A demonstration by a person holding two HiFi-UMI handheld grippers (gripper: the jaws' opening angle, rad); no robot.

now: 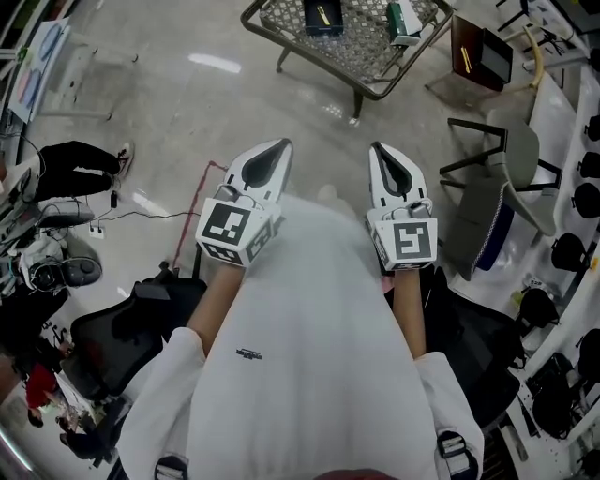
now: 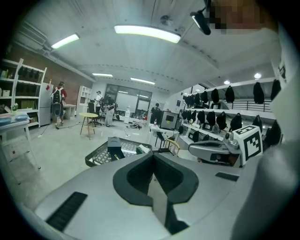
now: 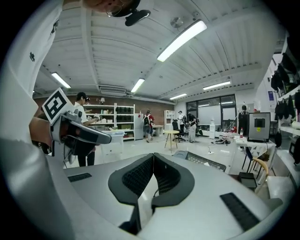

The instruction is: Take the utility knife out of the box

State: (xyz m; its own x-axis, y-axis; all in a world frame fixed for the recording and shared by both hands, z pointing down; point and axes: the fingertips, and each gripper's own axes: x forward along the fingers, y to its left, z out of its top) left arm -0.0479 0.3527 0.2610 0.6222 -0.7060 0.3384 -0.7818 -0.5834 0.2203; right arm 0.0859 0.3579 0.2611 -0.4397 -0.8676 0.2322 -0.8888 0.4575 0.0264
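Plainly out of reach, the box (image 1: 322, 17), its utility knife not visible, sits on the mesh table (image 1: 361, 52) at top centre, roughly equally far from the left hand-held gripper (image 1: 279, 145) and the right hand-held gripper (image 1: 378, 148), both pressed together and empty.

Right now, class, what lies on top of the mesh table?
A dark box and a green-and-white item lie on the mesh table. The box's inside cannot be made out.
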